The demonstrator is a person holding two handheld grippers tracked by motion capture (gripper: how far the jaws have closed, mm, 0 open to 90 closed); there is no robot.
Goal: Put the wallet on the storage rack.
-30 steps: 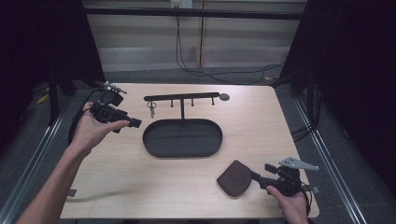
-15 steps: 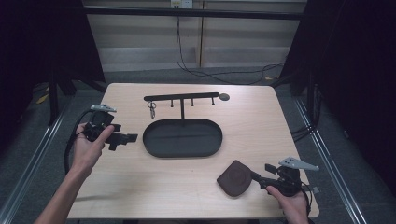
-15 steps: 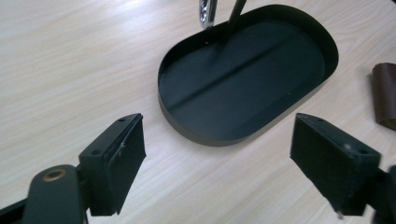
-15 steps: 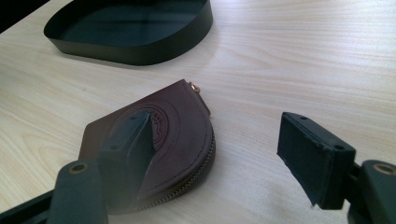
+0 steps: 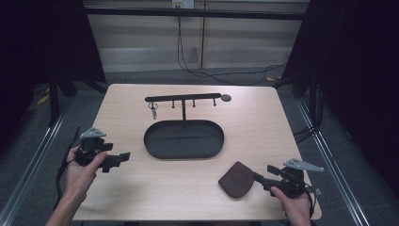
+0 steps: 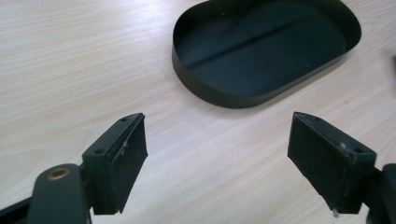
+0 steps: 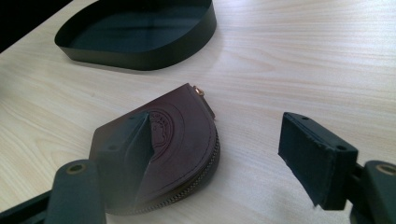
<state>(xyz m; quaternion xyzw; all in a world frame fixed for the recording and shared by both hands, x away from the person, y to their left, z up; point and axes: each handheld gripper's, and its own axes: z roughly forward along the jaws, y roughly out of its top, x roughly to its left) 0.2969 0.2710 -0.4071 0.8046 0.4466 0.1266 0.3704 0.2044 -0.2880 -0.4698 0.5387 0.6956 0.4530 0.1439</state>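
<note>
Pouch (image 7: pixel 180 149) flat on table (image 5: pixel 263 127) | right gripper (image 7: pixel 217 154) jaws apart over it

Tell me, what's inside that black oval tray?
The tray looks empty: its dark floor shows bare in the left gripper view. In the right gripper view, the near wall hides a strip of floor behind it.

Item count: one tray (image 5: pixel 155 149), one hook rack (image 5: pixel 182 98), one key ring (image 5: pixel 153 111), one pouch (image 5: pixel 235 180), two grippers: left (image 5: pixel 123 157), right (image 5: pixel 256 177).
</note>
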